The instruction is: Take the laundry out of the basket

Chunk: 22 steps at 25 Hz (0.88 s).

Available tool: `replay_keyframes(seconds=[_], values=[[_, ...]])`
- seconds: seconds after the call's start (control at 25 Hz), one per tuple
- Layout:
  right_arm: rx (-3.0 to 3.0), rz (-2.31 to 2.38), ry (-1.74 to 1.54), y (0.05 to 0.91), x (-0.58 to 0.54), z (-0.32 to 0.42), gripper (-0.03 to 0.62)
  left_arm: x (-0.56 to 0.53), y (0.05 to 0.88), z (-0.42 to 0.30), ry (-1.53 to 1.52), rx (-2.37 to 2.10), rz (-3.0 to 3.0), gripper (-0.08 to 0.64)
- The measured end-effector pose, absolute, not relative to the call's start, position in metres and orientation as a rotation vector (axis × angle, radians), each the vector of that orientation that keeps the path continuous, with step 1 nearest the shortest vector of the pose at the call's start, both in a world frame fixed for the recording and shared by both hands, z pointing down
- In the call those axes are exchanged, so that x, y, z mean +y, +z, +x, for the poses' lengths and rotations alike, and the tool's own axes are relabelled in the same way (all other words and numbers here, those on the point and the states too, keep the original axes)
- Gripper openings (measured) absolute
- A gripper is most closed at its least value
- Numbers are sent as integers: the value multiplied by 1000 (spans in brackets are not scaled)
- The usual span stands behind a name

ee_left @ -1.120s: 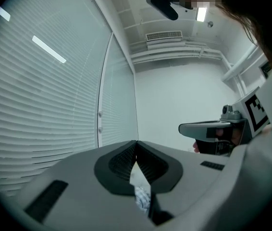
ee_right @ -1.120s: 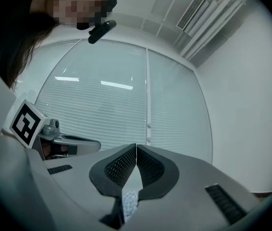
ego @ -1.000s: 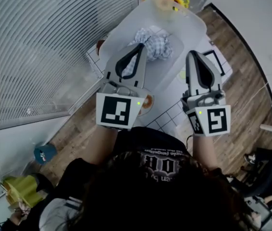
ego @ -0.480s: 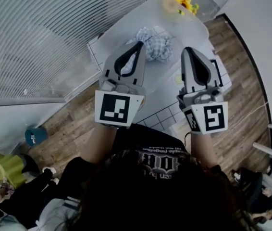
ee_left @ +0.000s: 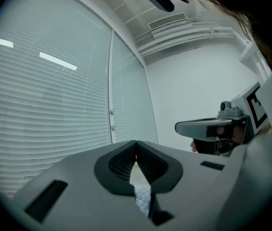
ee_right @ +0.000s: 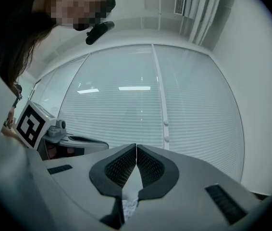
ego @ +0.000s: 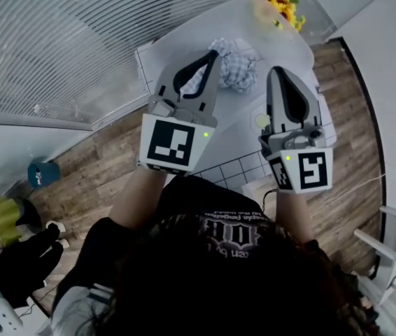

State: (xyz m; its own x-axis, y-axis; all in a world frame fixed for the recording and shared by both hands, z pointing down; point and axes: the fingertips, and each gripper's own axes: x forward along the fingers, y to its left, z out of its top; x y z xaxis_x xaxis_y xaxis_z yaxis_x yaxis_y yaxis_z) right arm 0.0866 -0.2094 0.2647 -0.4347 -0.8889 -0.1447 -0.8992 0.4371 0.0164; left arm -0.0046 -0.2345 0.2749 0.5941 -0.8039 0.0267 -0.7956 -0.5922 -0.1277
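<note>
two grippers up, neither gripping anything. holds the left gripper (ego: 214, 53) level and well above the table (ego: 177, 44), pads pressed together with nothing pinched between them, only window blinds (ee_left: 54, 105) beyond the tips in the left gripper view. holds the right gripper (ego: 276, 70) just beside it, likewise shut tight and empty.

finds the cloth (ego: 238, 68), checked and crumpled into a loose heap, lying on the table top. sits in the head view between the two gripper tips and far below them, near the flowers (ego: 282, 2) at the table's far end.

judging by the soft folds: light, limp, no stiffness at all, nothing fragile about it. not likely to slip from ribbed pads once pinched. likely to sag and trail when lifted, so could drag over the table or brush the flowers.

best to take hold at a raised fold near the middle of the heap, not at a loose edge, to carry most of the bulk in one lift. calls first for spreading the jaws and tipping one gripper down toward the heap.
</note>
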Motion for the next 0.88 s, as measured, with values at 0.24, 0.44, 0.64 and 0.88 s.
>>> replay_keyframes(seconds=[0.24,0.44,0.64,0.88], values=[[2562,-1577,137,263,-215,94,28,-239,256,9,-111,1320,-2685,0],[2559,-1575,121,263,-220,97,28,-257,257,22,-161,1255,-2673,0],[2564,-1581,115,265,-228,98,28,-275,282,40,-282,1065,-2731,15],[2555,-1606,104,267,-231,101,28,-295,323,53,-510,933,-2744,88]])
